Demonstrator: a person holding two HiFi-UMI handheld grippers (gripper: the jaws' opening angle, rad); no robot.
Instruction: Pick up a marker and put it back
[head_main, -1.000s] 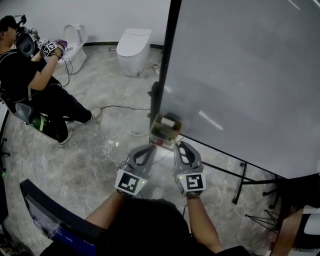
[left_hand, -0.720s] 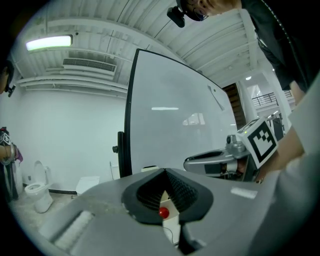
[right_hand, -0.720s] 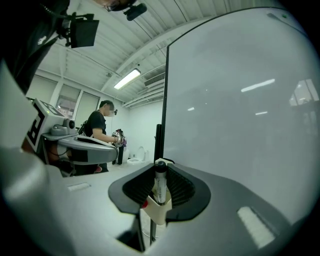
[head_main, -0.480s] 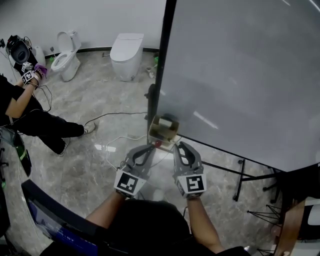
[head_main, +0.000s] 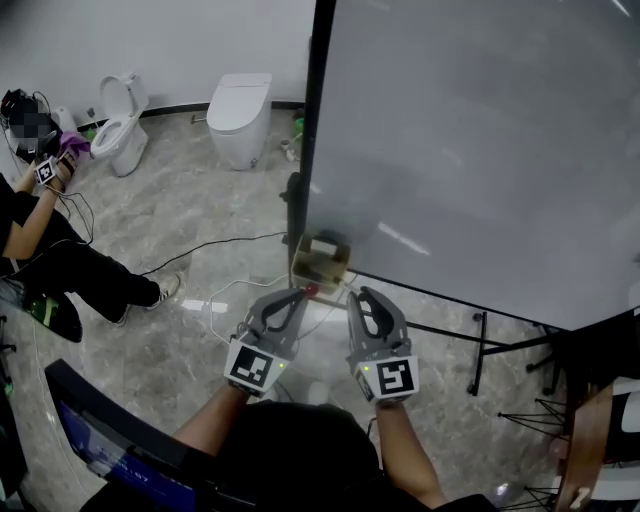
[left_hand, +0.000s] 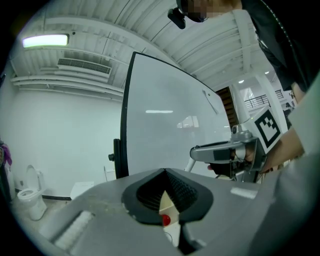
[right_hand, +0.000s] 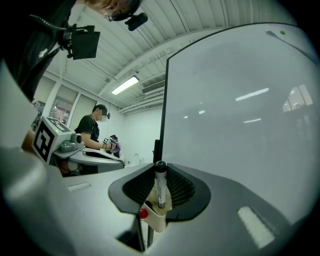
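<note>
One marker (right_hand: 160, 187) stands upright, pinched in the right gripper (right_hand: 160, 170), its lower end just over the holder (right_hand: 157, 216); the left gripper (left_hand: 165, 173) hangs alongside, tips together, empty.

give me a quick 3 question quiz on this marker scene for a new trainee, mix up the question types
1. True or false: the right hand-held gripper is closed on a marker that stands upright.
2. Multiple choice: what colour is the round cap showing at the marker holder? A red, B green, C yellow.
3. Fill in: the left hand-held gripper has its jaws together and holds ____.

Key: 1 true; 2 A; 3 nothing.
</note>
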